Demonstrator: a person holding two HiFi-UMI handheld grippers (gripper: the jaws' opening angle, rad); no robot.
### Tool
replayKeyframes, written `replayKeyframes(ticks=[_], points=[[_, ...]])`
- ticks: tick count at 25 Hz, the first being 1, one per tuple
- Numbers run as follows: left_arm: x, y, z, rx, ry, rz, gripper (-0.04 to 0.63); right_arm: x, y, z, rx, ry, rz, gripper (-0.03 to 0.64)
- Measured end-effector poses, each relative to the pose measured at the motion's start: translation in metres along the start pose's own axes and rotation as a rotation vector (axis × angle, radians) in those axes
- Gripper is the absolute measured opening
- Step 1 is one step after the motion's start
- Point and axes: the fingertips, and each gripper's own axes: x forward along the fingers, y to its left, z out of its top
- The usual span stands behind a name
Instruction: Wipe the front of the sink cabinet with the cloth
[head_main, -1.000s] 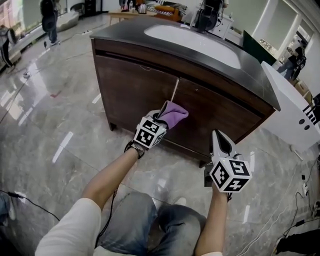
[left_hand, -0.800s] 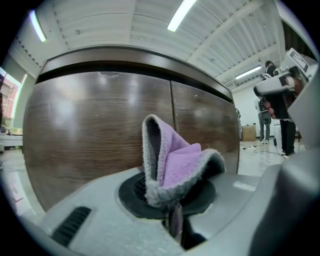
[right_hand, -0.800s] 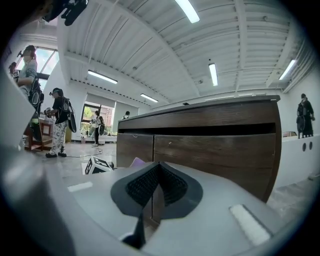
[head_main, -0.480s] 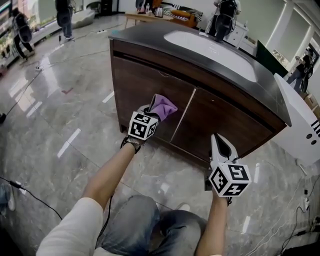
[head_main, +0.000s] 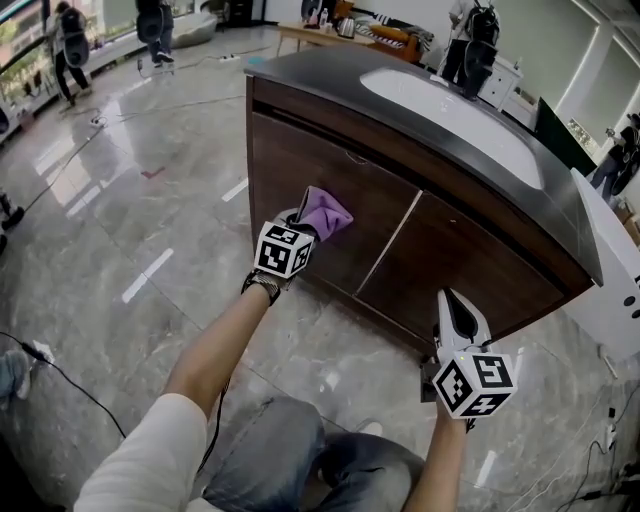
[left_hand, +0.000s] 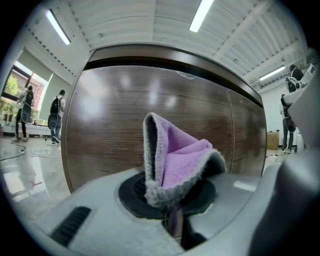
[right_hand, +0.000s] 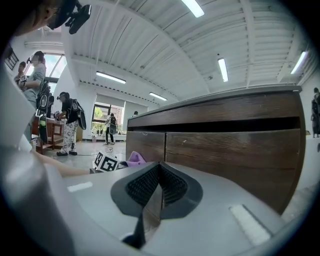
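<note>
One stroke on: the left hand-held gripper (head_main: 306, 229), clamped on the cloth (head_main: 327, 211), has slid from the seam (head_main: 391, 241) onto the cabinet's left door (head_main: 296, 165).

Folded purple cloth (head_main: 325, 213) at cabinet front (head_main: 300, 165)

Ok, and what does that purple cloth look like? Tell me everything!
The cloth is soft and fluffy, lilac-purple with a grey edge. It is folded into a pointy bunch sticking up from the left gripper, whose shut jaws pinch its bottom end. It is held up at the cabinet's dark wooden left door; whether it touches is unclear.
</note>
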Motion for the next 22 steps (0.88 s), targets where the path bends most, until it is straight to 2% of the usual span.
replayKeyframes(ticks=[5, 11, 15, 22], points=[[-0.005, 0.032, -0.003, -0.031, -0.004, 0.058, 0.047, 0.004, 0.01, 0.001, 0.035, 0.005, 0.068, 0.008], [-0.008, 0.065, -0.009, -0.004, 0.016, 0.121, 0.048, 0.001, 0.019, 0.004, 0.06, -0.015, 0.128, 0.008], [-0.011, 0.085, -0.011, 0.0, 0.022, 0.141, 0.049, -0.006, 0.015, 0.003, 0.065, -0.008, 0.115, 0.008], [-0.017, 0.129, -0.013, -0.005, 0.052, 0.233, 0.048, -0.011, 0.011, -0.001, 0.067, -0.003, 0.096, 0.008]])
